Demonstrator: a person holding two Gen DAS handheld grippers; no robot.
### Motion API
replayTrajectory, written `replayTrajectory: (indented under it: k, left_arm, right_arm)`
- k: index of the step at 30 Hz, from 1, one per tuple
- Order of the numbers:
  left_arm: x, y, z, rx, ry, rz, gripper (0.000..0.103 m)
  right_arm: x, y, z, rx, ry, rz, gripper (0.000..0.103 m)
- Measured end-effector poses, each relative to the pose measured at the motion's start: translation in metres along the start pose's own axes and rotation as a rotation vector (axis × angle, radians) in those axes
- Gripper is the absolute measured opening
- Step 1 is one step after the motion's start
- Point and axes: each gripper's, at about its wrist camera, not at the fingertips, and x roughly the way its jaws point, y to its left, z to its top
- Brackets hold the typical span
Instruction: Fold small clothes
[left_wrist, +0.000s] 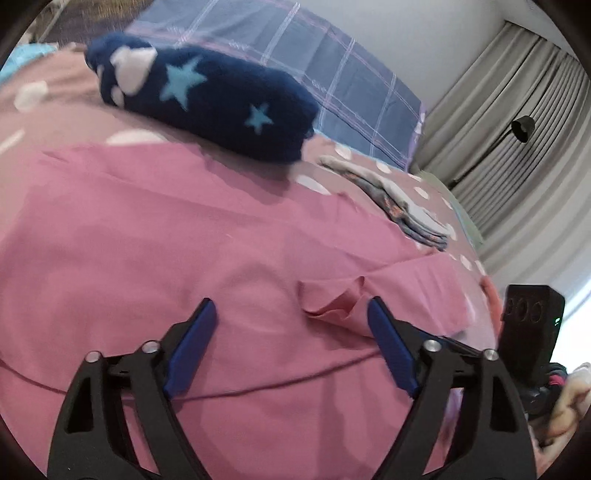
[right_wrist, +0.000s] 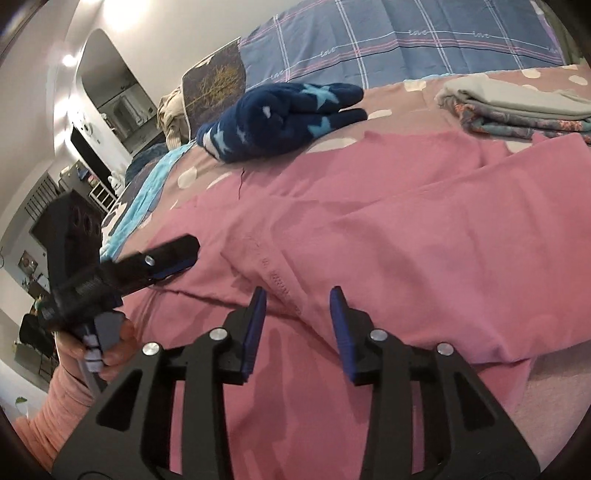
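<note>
Right at the bottom of the left wrist view, your left gripper (left_wrist: 291, 312) has its jaws spread wide, and they hold nothing. Its blue fingers (left_wrist: 192, 350) hang just over the pink garment (left_wrist: 184, 240). A little fold of pink cloth (left_wrist: 332, 299) sticks up beside the right-hand finger.

At the bottom of the right wrist view, your right gripper (right_wrist: 298, 301) has its jaws part way open, and they hold nothing too. The tips sit at a raised fold of the pink garment (right_wrist: 406, 240), but you cannot tell if they touch it.

The pink garment lies spread out on the bed (right_wrist: 424, 88) and fills the middle of both views. The bed cover is dusty pink with white dots.

In the upper middle of the right wrist view lies a dark blue fuzzy thing with stars (right_wrist: 284, 118), just past the far edge of the pink garment. In the upper right sits a small pile of folded clothes (right_wrist: 517, 107). Behind them is a blue checked blanket (right_wrist: 406, 40).

At the middle left of that view you see your left gripper from the side, held in your hand (right_wrist: 114, 350), with its tip over the left edge of the pink garment.
</note>
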Motion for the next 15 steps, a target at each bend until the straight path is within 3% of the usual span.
replayTrajectory:
  k: [2,5,8,13,15]
  left_arm:
    - [0.005,-0.007,0.003,0.001,0.027,-0.009,0.069]
    - [0.004,-0.011,0.005,-0.023,0.033,-0.033,0.067]
    - [0.005,-0.014,0.003,-0.028,0.054,-0.029,0.066]
    - [0.014,-0.030,0.004,0.032,0.092,-0.006,0.048]
    - [0.022,-0.036,0.006,0.065,0.122,0.040,0.047]
  right_arm:
    - [0.002,0.012,0.002,-0.058,0.012,0.037,0.037]
    - [0.006,0.048,-0.003,-0.232,0.128,0.172,0.035]
    - [-0.003,0.065,-0.010,-0.320,0.094,0.094,0.039]
    - [-0.009,0.061,-0.026,-0.350,0.082,-0.062,0.039]
    - [-0.010,0.063,-0.029,-0.368,0.084,-0.094,0.039]
